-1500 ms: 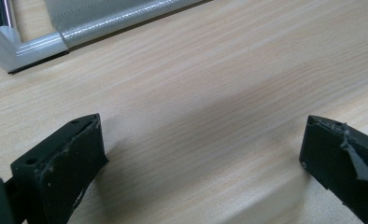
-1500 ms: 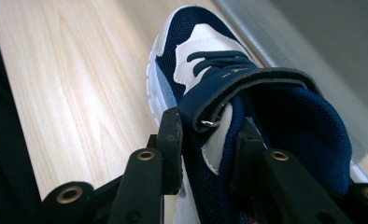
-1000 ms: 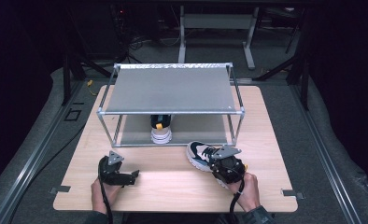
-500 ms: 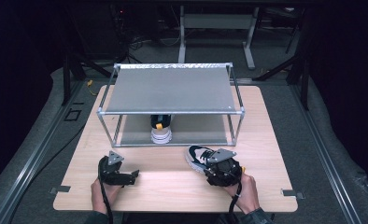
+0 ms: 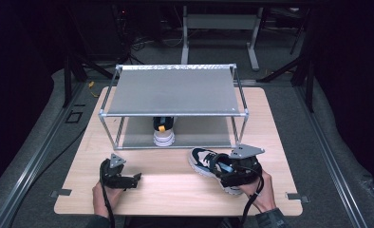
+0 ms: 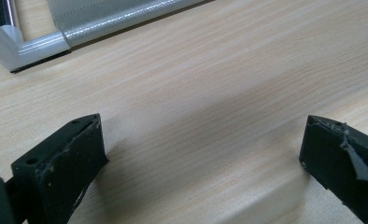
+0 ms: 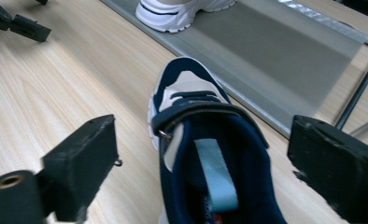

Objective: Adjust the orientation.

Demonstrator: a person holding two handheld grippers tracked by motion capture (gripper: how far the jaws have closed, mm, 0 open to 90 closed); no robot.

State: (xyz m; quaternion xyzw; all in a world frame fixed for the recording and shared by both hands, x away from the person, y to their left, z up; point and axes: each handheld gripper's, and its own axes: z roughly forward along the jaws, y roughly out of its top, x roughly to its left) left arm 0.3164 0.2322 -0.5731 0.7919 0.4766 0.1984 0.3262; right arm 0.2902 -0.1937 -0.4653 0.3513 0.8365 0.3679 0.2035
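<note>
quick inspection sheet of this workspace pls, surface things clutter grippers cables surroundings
surface: light wooden table, bare grain in front.
things: two-tier metal rack at the back; white shoe on its lower shelf; navy and white shoe on the table in front of the rack.
clutter: nothing seen.
grippers: left gripper open over bare wood; right gripper open, jaws either side of the navy shoe.
cables: one trails from the left gripper.
surroundings: dark floor, metal frames behind.
</note>
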